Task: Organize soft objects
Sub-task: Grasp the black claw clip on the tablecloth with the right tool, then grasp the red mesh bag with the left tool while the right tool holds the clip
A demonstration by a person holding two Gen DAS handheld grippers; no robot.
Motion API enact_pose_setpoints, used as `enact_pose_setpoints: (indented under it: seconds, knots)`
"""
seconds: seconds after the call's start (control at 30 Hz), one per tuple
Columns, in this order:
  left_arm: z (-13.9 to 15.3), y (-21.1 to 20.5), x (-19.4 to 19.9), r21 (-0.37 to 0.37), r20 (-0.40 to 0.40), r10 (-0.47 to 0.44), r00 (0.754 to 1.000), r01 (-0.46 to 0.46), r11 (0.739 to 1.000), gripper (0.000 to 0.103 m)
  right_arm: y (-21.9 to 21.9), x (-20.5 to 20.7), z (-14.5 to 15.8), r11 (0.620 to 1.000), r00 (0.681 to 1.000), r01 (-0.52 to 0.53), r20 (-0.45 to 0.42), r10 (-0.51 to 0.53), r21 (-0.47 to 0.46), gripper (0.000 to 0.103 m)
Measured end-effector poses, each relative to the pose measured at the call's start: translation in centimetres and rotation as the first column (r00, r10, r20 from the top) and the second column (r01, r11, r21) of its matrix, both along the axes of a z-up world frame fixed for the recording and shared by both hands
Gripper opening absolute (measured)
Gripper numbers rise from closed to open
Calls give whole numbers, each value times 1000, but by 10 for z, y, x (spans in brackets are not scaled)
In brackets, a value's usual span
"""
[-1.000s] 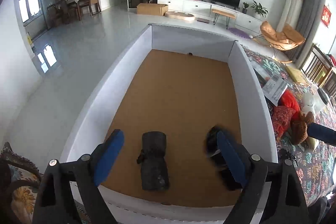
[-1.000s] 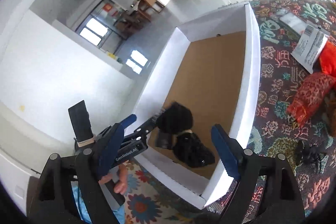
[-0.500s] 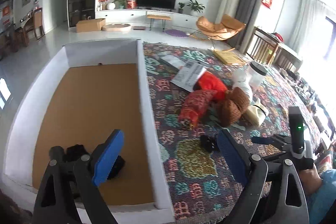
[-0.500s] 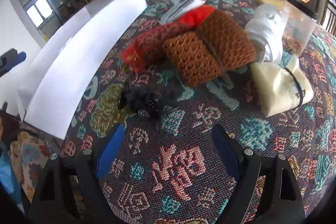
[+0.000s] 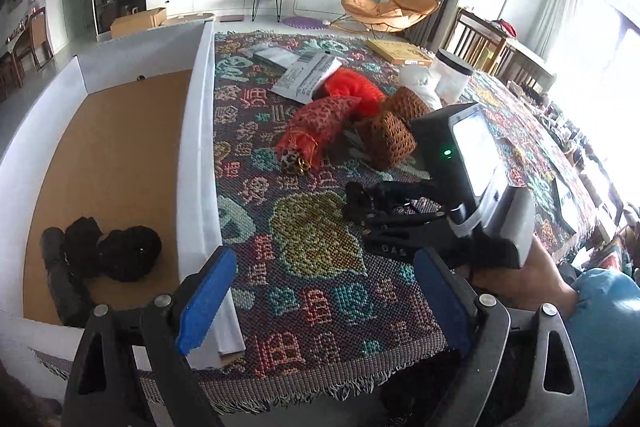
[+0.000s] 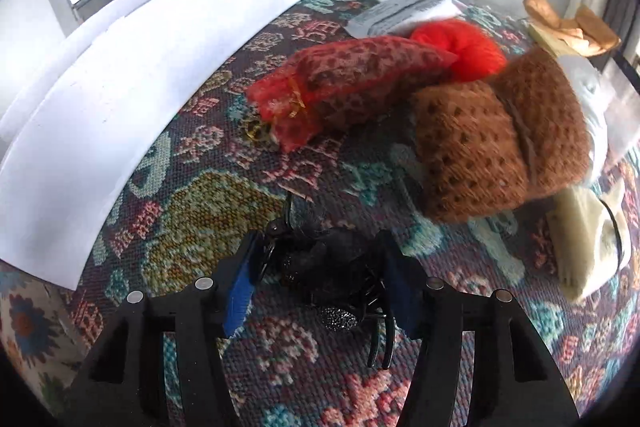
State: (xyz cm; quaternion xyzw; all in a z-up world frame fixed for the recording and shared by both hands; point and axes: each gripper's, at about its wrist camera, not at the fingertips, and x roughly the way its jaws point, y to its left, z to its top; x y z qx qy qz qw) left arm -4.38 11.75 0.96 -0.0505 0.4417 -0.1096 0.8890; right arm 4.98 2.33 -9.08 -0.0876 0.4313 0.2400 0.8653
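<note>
My right gripper (image 6: pixel 320 275) is down on the patterned tablecloth (image 6: pixel 304 355), jaws just been closing w/ the black hair accessory (image 6: pixel 324 267) between them. Blue pads sit at either side of the black fluff; can't tell if they're actually pressing it yet. A black claw clip w/ a sparkly bit hangs off its near side, by the pads.

Landmark = white box (image 5: pixel 200 155), brown cardboard floor, on the cloth's left side. Black accessory lies on the cloth right of the box wall, near but not touching. Beyond it from the box: red leopard-print pouch (image 6: pixel 352 79), gold tie at its mouth, then a bright red fuzzy item (image 6: pixel 460 51) behind it, and a brown knit piece (image 6: pixel 500 143) touching both. Further right of the box, a cream pouch (image 6: pixel 588 243) w/ black band, a white soft item (image 6: pixel 592 99) behind the knit. A printed paper packet (image 5: pixel 308 77) lies past the red things.

Inside the box, near front corner: pile of black soft items (image 5: pixel 116 253) plus a black roll (image 5: pixel 60 267) beside them, touching.

My left gripper (image 5: pixel 320 299) hovers over the cloth's fringed front edge, just right of the box wall, jaws wide apart, nothing between them. In that view the right gripper's body and my hand (image 5: pixel 520 279) show right of the box.
</note>
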Motion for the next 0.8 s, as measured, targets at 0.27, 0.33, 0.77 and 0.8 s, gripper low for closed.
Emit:
enact_pose_setpoints:
  seconds: [0.27,0.33,0.77,0.8]
  knots:
    - [-34,-59,21,154,14,-38,999,35,987,100,-122,-17,-10,929,929,369,19,-369,9,60]
    - [-42,-72,33,149,-8,-64,998,64,987,100,-151,-11,-10,887,887,461,24,-461,25,61]
    - [-103,-96,105,184,-39,-47,998,53,981,103,-190,-23,-20,838,834,542,73,-546,70,84]
    - [-104,-95,105,178,-18,-45,999,47,983,103,-190,-21,-21,837,834,543,74,-547,68,84]
